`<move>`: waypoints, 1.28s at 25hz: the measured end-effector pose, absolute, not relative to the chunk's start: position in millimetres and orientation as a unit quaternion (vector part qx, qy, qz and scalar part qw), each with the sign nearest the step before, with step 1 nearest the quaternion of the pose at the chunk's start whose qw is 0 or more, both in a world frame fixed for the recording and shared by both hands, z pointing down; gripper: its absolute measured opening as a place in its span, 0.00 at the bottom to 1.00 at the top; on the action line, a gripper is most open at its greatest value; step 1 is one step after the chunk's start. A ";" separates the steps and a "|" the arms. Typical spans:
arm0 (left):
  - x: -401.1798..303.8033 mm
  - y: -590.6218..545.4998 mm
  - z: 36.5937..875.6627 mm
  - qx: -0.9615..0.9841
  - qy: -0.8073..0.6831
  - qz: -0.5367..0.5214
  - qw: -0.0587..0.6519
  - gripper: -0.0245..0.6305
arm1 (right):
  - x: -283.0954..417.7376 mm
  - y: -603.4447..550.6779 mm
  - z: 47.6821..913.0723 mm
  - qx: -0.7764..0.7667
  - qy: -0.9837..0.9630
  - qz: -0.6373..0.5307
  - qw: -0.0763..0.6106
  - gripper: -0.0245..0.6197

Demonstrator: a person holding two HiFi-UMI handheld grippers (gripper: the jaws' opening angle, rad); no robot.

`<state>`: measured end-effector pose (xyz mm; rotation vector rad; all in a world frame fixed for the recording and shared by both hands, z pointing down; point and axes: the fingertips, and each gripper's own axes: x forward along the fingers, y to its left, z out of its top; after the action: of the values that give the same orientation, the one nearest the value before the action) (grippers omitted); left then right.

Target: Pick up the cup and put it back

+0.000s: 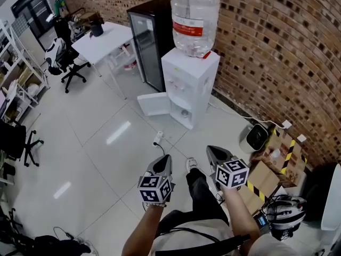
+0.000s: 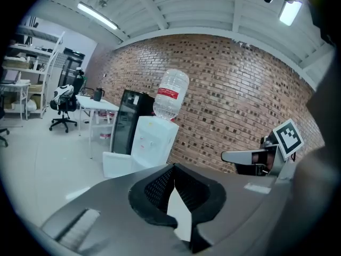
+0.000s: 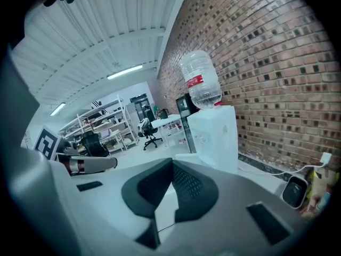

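A white water dispenser with a big bottle on top stands against the brick wall, a few steps ahead of me. Its lower door hangs open, and a small pale thing sits in the compartment, too small to tell whether it is the cup. My left gripper and right gripper are held side by side above the floor, both pointing at the dispenser. Both are shut with nothing between the jaws. The dispenser shows beyond the left gripper, and the dispenser also shows beyond the right gripper.
A black fridge stands left of the dispenser, with a white table and office chairs further left. A power strip lies on the floor ahead. A small white appliance and cardboard boxes sit at the right by the wall.
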<state>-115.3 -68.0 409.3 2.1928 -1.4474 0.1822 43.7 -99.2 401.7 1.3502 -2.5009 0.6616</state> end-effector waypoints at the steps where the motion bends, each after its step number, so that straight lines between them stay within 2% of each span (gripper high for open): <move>1: -113.8 -81.6 417.3 0.806 -0.531 0.069 0.250 0.04 | 45.1 -112.7 410.2 0.460 -0.851 0.226 0.113 0.05; 11: -114.9 -216.9 551.5 0.807 -0.536 0.095 0.228 0.04 | 54.9 -237.3 527.3 0.466 -0.849 0.213 0.129 0.05; 32: -75.1 -416.5 861.2 0.817 -0.516 0.142 0.215 0.06 | 38.4 -380.8 777.6 0.454 -0.859 0.192 0.139 0.05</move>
<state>-75.1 -416.5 861.2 2.2657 -1.4315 0.3926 38.4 -380.8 777.6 1.3131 -2.4834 0.5554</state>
